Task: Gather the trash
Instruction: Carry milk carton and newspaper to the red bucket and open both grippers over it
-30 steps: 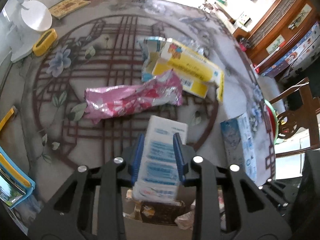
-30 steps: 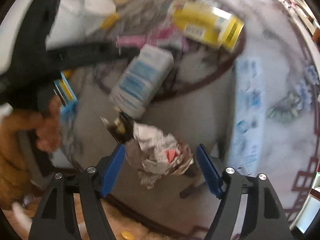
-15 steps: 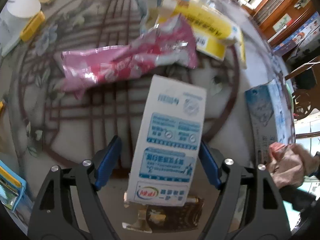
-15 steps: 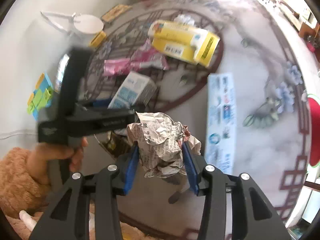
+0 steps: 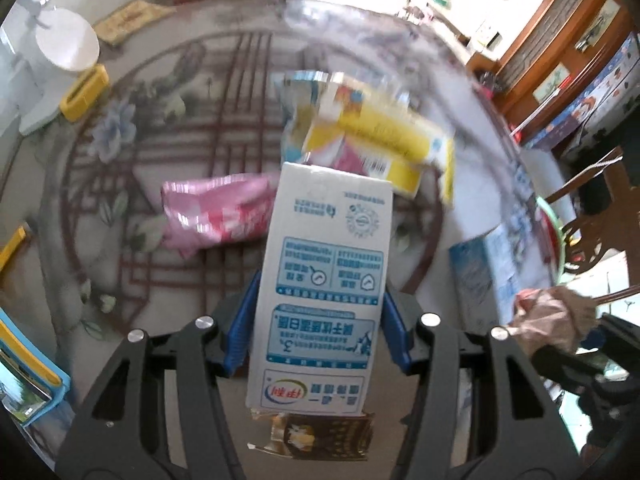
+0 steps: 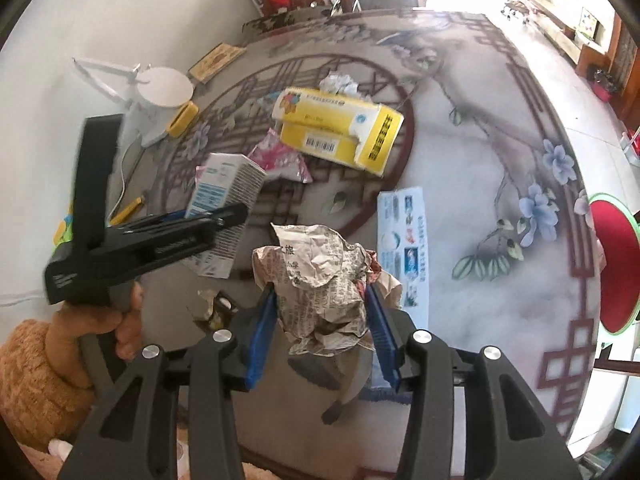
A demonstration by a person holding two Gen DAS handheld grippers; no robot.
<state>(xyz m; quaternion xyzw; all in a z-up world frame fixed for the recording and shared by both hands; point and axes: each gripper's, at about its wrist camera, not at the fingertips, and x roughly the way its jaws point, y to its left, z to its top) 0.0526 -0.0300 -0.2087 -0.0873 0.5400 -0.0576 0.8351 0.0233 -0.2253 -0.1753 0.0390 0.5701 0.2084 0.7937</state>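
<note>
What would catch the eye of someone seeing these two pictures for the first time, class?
First, the white and blue milk carton filling the middle of the left wrist view, clamped in the left gripper. Next, the crumpled newspaper ball pinched in the right gripper, above the patterned table. Behind them, a torn yellow box and a pink wrapper lie mid-table.

Milk carton [image 5: 320, 280]: coated paperboard, smooth, faint sheen. Newspaper ball [image 6: 320, 276]: matt newsprint, heavily creased. Pink wrapper [image 5: 216, 216]: glossy crinkled plastic film. Yellow box [image 6: 340, 128]: smooth printed cardboard, torn at one edge. Table [image 6: 480, 200]: smooth, glossy printed surface. Person's sleeve [image 6: 36, 376]: fuzzy brown cloth.
</note>
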